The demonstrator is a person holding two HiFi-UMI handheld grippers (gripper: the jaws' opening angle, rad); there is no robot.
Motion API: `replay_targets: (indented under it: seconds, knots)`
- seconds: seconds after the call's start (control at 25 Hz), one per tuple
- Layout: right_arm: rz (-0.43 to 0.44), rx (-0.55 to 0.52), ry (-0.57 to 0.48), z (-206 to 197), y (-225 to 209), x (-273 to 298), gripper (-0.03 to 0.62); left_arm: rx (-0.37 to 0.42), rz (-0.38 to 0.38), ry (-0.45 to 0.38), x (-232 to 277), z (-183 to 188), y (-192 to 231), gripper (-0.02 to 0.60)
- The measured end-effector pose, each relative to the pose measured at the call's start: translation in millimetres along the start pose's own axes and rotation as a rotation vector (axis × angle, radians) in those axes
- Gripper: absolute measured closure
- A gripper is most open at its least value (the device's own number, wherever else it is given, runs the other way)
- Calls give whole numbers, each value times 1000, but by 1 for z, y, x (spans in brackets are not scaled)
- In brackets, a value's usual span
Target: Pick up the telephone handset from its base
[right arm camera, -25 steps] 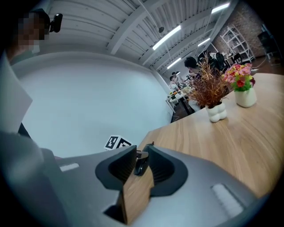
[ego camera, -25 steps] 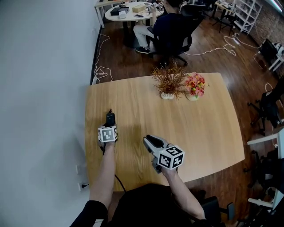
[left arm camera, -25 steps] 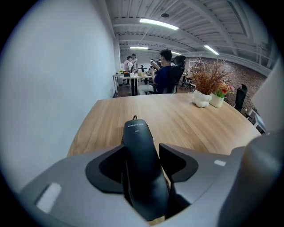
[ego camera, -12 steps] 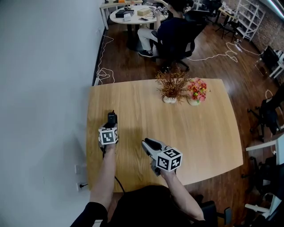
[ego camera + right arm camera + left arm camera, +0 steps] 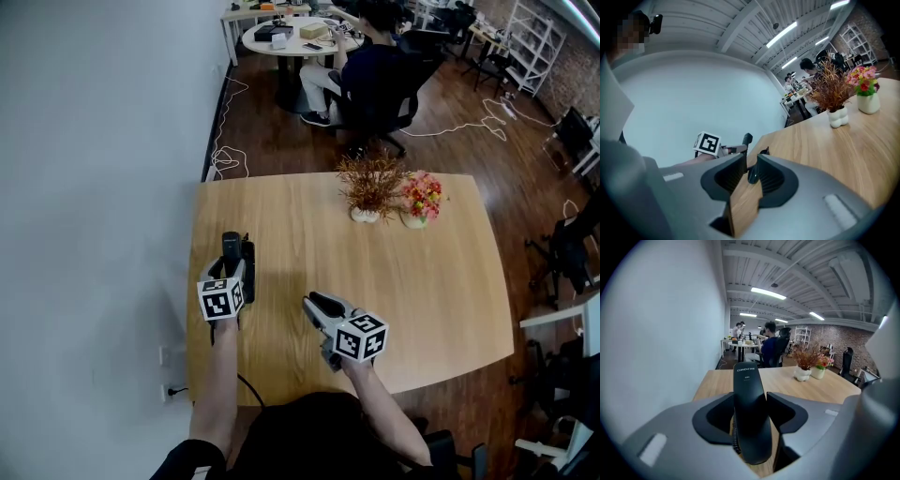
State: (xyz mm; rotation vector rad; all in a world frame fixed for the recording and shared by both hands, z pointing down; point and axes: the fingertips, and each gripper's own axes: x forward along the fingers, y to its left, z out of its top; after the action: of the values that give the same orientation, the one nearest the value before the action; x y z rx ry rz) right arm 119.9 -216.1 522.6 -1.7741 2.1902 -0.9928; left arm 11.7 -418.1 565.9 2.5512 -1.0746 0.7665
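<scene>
Two jaws of the left gripper (image 5: 232, 274), having just been closing, are pressing on the handset (image 5: 747, 385), its long axis running forward along the gripper above the surface (image 5: 394, 281). The right gripper (image 5: 749, 176) is hovering nearby, slightly parted and empty.

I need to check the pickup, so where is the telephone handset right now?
The handset is gripped in the left gripper's jaws, held over the table's left side near the wall in the head view.

Wooden table (image 5: 422, 300) with telephone base (image 5: 248, 270), dried-plant vase (image 5: 366, 214) and flower vase (image 5: 415, 220)
</scene>
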Motion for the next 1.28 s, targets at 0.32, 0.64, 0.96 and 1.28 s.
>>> replay_targets:
  seconds: [0.32,0.64,0.96,1.28]
  knots:
    - [-3,-6,-17,7,3,-1,505,-34,-56,-269,-70,61,-5,357]
    - [13,-9,-3,2,17,11,505,30,-51,-375,-116,80,-12,359]
    - [37,-35,38,-3,17,25,505,8,-32,-402,-111,80,-7,360]
    - [-2,-27,23,3,25,25,505,32,-68,-406,-119,90,-5,360]
